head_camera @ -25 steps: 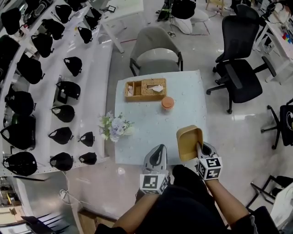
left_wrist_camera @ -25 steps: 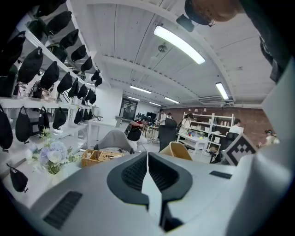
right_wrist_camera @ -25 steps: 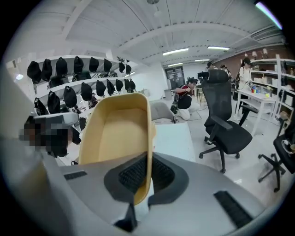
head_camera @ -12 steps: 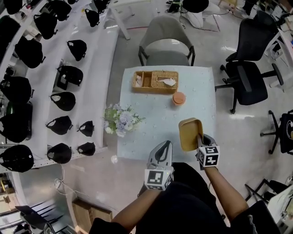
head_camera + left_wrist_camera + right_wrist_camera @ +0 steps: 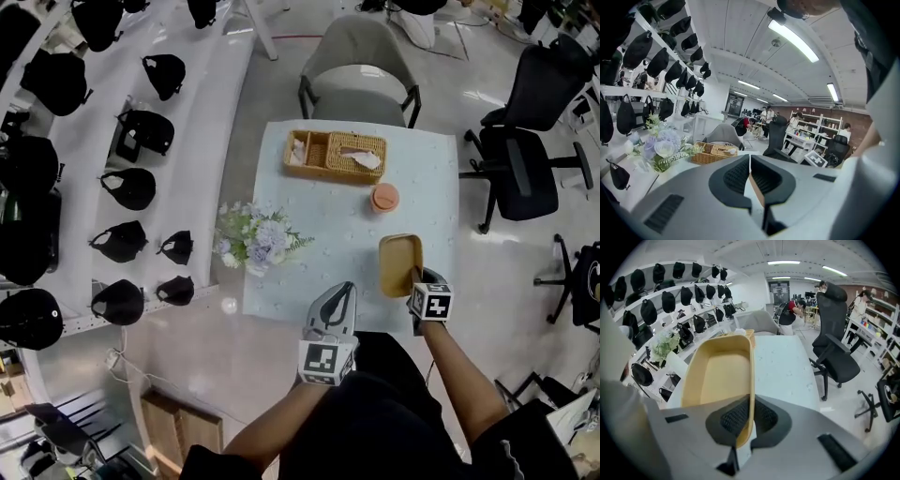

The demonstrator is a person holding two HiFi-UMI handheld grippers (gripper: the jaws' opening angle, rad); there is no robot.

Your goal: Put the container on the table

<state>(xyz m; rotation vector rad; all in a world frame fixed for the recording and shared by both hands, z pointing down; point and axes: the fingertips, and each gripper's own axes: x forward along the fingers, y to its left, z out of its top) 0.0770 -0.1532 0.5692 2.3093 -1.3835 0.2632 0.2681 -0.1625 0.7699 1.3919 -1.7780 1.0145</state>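
Jaws of the right gripper [image 5: 750, 417] are pinched on the thin near wall of the container [image 5: 719, 376], one pad inside the rim and one outside. The left gripper [image 5: 750, 172] has its jaws pressed together with nothing between them, and it sits at the table's [image 5: 328, 258] near edge.

The container is a tan, shallow tub, oblong with rounded corners and a smooth, plain rim. Its open side faces up and its inside is bare. In the head view the container [image 5: 399, 264] lies over the near right part of the table, with the right gripper [image 5: 415, 281] at its near end; whether its base touches the tabletop cannot be told.

At the far side of the table stands a wicker basket [image 5: 335, 157] with two compartments: the smaller left one holds pale items too small to make out, and the larger right one holds a white sheet. A small round orange pot [image 5: 384, 198] stands between basket and container, apart from both. A bunch of flowers [image 5: 255, 239] sits at the table's left edge.
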